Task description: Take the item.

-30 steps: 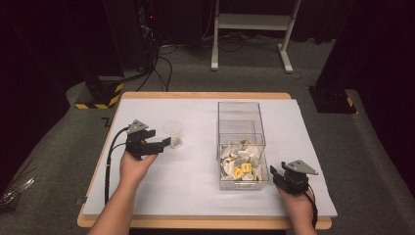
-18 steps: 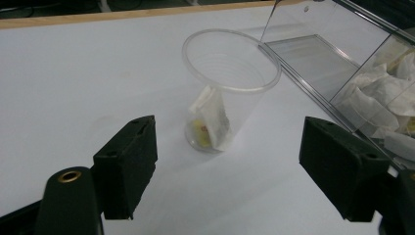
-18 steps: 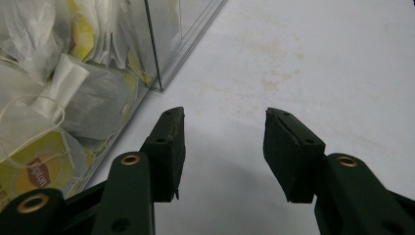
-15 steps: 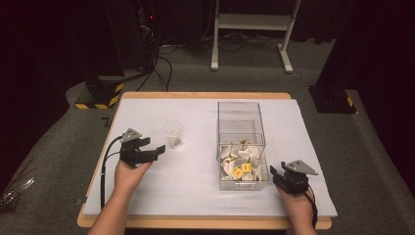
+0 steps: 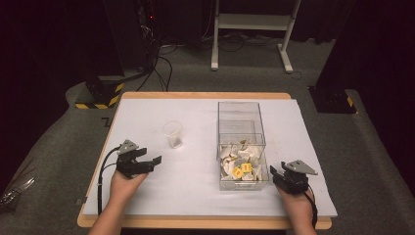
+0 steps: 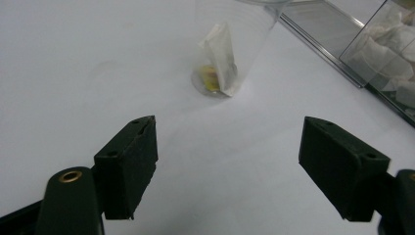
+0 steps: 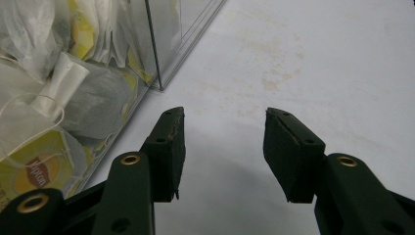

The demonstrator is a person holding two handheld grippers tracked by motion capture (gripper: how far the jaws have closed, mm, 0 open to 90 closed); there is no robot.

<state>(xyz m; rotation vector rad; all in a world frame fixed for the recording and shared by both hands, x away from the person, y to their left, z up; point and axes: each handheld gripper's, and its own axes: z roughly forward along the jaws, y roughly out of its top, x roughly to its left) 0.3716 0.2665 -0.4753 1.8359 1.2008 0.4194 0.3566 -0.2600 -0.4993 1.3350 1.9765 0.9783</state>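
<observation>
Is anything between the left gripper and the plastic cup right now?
Nothing visible. The left gripper is open, facing the plastic cup across bare white table cover; the clear box stands off to the side.

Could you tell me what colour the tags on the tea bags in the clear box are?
Yellow tea bag tags, clearest in the right gripper view.

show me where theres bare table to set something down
Bare white table runs along the far edge behind the plastic cup, and between the left gripper and the clear box of tea bags. There is also a strip right of the box, beyond the right gripper. It is crowded close around the cup and box.
</observation>
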